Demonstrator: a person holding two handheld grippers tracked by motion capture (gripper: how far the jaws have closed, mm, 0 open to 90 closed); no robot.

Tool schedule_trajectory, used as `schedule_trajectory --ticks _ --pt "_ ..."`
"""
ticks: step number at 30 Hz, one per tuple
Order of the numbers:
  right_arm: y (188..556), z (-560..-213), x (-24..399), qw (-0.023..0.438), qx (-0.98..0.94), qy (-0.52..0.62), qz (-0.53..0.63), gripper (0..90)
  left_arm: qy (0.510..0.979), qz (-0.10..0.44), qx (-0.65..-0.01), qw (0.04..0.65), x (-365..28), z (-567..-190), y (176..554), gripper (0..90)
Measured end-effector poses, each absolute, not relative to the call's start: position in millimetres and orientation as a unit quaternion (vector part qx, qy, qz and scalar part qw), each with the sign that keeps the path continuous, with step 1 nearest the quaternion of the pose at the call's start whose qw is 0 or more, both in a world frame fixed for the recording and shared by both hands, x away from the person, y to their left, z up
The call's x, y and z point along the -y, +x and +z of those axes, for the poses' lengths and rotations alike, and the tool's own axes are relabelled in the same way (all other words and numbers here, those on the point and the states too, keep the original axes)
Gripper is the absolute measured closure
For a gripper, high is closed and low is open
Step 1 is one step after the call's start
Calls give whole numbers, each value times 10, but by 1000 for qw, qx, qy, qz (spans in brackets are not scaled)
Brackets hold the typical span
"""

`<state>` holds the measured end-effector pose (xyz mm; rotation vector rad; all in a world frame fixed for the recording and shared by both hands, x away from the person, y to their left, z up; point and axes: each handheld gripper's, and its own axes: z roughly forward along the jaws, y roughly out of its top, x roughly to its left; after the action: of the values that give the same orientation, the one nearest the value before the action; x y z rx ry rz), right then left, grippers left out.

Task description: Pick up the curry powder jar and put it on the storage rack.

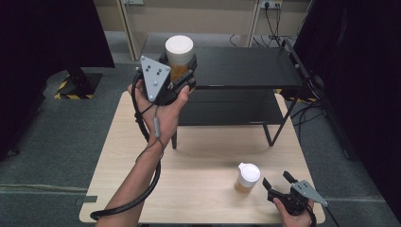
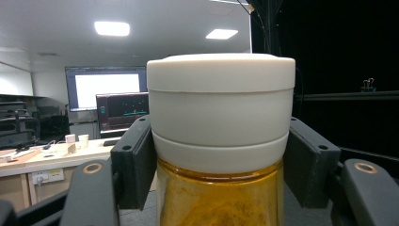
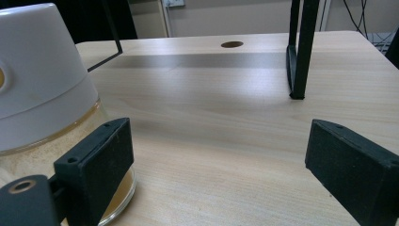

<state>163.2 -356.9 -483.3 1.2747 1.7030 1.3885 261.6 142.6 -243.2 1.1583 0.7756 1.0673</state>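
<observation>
1. Above the far-left part of the bench (image 1: 198,156), the left hand-held gripper (image 1: 177,71) is raised in the person's left hand (image 1: 165,111), level with the top of the black shelf rack (image 1: 246,71).
2. Its jaws are clamped on a jar with a white lid (image 1: 179,56); in the left gripper view the two black pads press the jar (image 2: 220,141) from either side, just under the lid's lower rim, with amber contents visible through the glass below.
3. That jar stands upright in the grip, its lid above the pads, clear of both the bench and the rack.
4. Near the front-right of the bench, a second jar (image 1: 247,178) with a white cap and amber contents stands upright on the wood.
5. Just to its right, the right hand-held gripper (image 1: 279,182) sits low in the person's right hand (image 1: 293,213), its jaws spread wide and holding nothing.
6. From the right gripper view, one jaw lies just beside the second jar (image 3: 47,108), which stands outside the gap; whether that pad touches the glass cannot be told. The other jaw stands well apart over bare wood.
7. One black leg of the rack (image 3: 299,52) rests on the bench beyond the open jaws.
</observation>
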Motion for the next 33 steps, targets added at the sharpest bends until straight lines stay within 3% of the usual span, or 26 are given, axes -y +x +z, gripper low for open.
schedule_trajectory --ticks 33 --pt "1638 -4835 3586 292 -640 480 525 84 517 473 -364 614 -1315 -2255 3042 347"
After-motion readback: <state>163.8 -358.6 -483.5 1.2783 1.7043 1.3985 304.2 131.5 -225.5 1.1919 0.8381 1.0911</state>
